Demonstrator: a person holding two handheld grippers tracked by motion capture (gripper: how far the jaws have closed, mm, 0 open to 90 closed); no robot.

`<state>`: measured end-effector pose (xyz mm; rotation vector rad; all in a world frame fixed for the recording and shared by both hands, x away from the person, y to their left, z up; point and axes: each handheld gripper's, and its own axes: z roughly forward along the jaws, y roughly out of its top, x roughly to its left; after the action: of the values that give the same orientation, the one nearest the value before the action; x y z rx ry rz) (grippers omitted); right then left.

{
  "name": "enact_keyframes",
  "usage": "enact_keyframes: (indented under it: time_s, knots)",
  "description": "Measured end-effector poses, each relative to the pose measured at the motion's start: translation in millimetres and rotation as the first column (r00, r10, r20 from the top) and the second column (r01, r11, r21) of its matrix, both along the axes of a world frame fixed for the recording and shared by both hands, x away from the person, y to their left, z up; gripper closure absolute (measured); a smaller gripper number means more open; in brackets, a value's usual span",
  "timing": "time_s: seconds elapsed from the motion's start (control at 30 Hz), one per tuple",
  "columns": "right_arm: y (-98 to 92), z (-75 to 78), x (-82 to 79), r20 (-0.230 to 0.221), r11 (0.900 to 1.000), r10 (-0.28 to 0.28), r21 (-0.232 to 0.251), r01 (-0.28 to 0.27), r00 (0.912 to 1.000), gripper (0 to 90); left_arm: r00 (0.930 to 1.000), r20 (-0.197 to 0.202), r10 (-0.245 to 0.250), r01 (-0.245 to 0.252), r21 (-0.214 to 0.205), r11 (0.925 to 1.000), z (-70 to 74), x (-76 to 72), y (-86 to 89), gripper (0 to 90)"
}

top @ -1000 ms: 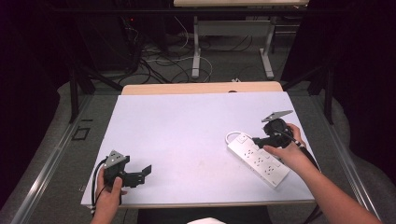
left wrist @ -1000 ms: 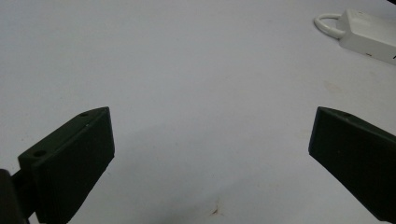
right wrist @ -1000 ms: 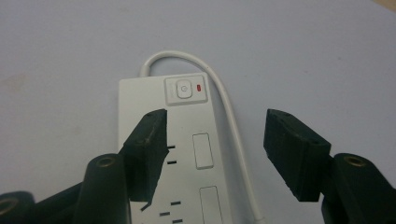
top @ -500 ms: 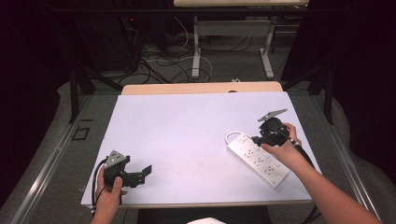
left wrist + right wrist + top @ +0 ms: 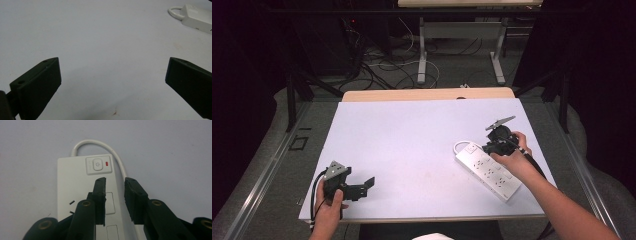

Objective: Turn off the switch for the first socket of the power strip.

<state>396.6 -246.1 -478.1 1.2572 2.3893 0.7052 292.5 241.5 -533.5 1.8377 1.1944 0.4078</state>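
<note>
While its jaws have just been closing, right hand-held gripper [image 5: 114, 182] released above power strip [image 5: 82, 185], left hand-held gripper [image 5: 112, 75] released, unmoved.

Left gripper [image 5: 362, 187] low at near-left, hand [image 5: 329, 212] gripping from behind, jaws wide apart and level; right gripper [image 5: 488, 148] angled downward at right, jaws just closing to a narrow gap, nothing pinched.

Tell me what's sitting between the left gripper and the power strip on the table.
Nothing: in the high view the white tabletop is bare from the left gripper across to the power strip. The left gripper view shows the same bare stretch.
</note>
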Motion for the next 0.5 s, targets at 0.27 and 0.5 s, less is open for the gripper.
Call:
enact_keyframes:
  time_s: [0.27, 0.5]
  knots:
    - [2.8, -6.0, 4.6, -0.037, 0.9999, -0.01, -0.012, 0.01, 0.9992, 80.9, 1.0, -0.001, 0.001, -0.001, -0.001, 1.0, -0.1, 0.0, 0.1, 0.1]
    - [3.6, -8.7, 5.7, -0.059, 0.9997, -0.007, -0.025, 0.005, 0.9982, 88.1, 1.0, 0.0, 0.001, -0.001, 0.0, 1.0, 0.0, -0.4, 0.1, 0.1]
